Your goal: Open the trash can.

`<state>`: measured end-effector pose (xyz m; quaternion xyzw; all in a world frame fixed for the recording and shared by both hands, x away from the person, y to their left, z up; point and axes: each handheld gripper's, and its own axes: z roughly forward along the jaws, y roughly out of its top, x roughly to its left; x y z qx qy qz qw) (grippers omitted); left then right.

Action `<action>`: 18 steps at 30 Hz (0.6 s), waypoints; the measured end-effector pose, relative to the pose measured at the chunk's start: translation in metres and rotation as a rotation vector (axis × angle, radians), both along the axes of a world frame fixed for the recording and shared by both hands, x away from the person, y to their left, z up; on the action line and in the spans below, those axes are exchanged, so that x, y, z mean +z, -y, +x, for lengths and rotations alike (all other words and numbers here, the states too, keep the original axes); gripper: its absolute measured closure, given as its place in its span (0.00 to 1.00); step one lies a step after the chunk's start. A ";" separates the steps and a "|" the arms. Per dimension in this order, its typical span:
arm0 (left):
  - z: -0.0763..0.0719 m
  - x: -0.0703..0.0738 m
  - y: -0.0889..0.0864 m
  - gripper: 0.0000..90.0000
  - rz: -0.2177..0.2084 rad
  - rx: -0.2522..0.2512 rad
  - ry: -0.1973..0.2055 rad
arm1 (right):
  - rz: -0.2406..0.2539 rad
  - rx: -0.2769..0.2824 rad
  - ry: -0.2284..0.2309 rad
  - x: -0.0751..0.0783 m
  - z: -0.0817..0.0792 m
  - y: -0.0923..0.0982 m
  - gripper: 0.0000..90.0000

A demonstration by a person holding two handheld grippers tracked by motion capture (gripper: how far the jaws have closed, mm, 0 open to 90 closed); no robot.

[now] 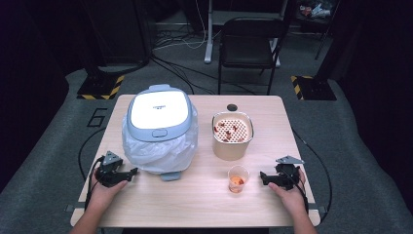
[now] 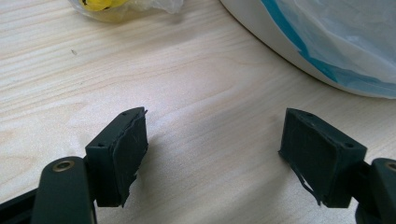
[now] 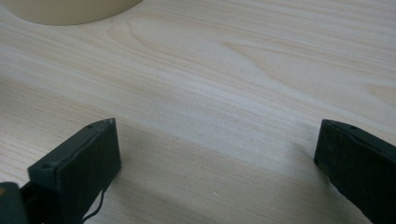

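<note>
On the wooden table (image 1: pixel 204 200) stands a white bin with a grey-blue lid (image 1: pixel 158 114), lined with a clear plastic bag (image 1: pixel 146 151). To its right is a beige pot (image 1: pixel 232 141) with a perforated insert that holds red bits. In front of the pot sits a small clear cup (image 1: pixel 238 179) with orange-red contents. My left gripper (image 1: pixel 132 171) lies on the table at the bin's front left, jaws open and empty (image 2: pixel 215 135). My right gripper (image 1: pixel 263 176) rests to the right of the cup, also open and empty (image 3: pixel 215 144).
The left gripper view has the bin's bagged wall (image 2: pixel 345 42) at top right and a clear thing with something yellow in it (image 2: pixel 100 5) at the top edge. The pot's base (image 3: pixel 70 11) is at the top left of the right gripper view. A black chair (image 1: pixel 248 41) stands beyond the table.
</note>
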<state>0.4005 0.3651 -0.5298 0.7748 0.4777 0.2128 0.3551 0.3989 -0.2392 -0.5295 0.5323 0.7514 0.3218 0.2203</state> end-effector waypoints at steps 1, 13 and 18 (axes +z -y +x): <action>0.000 0.000 0.000 0.25 -0.001 0.000 -0.005 | 0.000 0.000 0.000 0.000 0.000 0.000 0.00; -0.001 0.000 0.001 0.25 0.000 0.013 0.006 | 0.000 -0.001 0.001 0.000 0.000 0.000 0.00; -0.001 0.000 0.001 0.25 -0.006 0.016 0.006 | -0.002 0.000 0.001 0.000 0.000 0.000 0.00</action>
